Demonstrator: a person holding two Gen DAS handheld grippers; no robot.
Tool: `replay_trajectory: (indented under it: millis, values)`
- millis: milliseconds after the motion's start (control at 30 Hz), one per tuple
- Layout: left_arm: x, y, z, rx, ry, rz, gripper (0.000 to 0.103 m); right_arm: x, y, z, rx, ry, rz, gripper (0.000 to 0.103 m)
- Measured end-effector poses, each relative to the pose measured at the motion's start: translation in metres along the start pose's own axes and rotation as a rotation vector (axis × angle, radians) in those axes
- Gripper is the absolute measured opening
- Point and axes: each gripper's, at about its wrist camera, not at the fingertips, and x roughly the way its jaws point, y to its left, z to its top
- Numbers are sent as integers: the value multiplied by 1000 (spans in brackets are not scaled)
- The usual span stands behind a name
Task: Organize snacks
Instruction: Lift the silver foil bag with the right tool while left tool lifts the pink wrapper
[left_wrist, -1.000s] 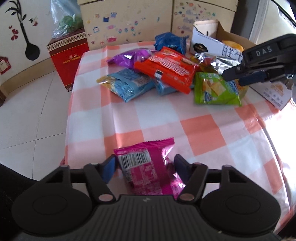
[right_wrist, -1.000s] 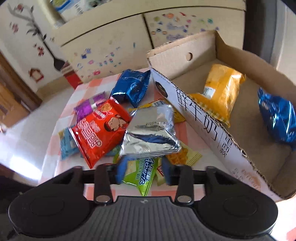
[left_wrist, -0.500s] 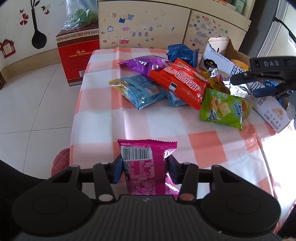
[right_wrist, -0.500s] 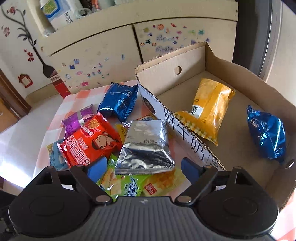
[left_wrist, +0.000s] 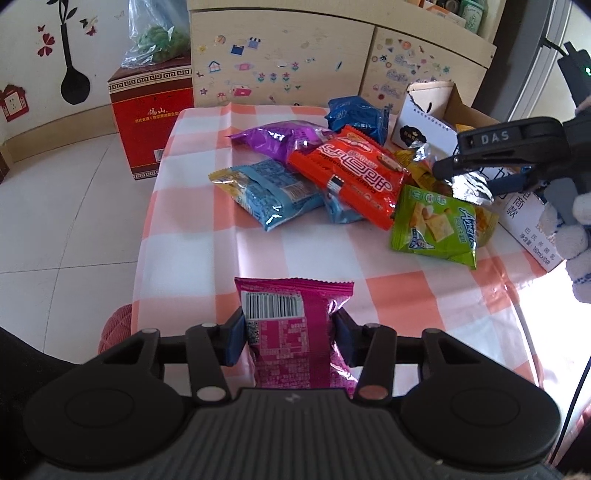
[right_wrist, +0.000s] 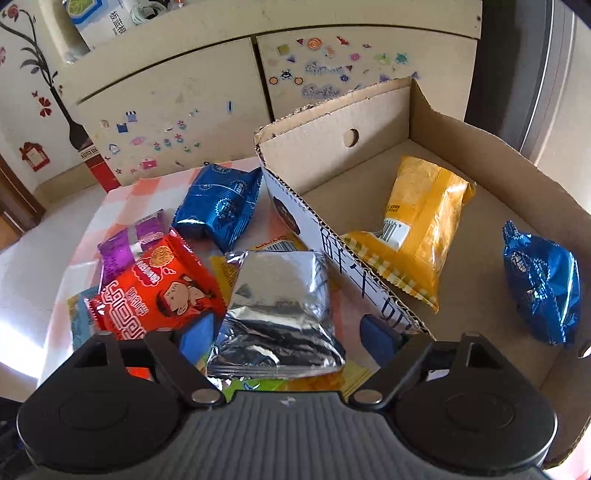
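Inside the cardboard box (right_wrist: 436, 122) lie two packets: one yellow packet (right_wrist: 417, 229), one blue packet (right_wrist: 543, 280).

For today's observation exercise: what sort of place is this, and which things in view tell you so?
Probably a home, perhaps a dining corner: a checked tablecloth strewn with snack packets, a sticker-covered cabinet, and flower decals on the wall.

Stickered cabinet (left_wrist: 280, 70), white tile floor (left_wrist: 70, 206)
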Motion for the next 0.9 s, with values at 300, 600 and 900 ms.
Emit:
replay_trajectory:
  millis: [300, 600, 900]
  values:
    - [-1, -2, 8, -11, -31, -4, 47, -16, 1, -2, -24, -26, 34, 61]
    - [-9, -3, 22, -42, -66, -21, 47, -34, -1, -9, -22, -23, 118, 61]
    - [-12, -12, 46, -25, -101, -41, 47, -41, -1, -12, -17, -24, 146, 61]
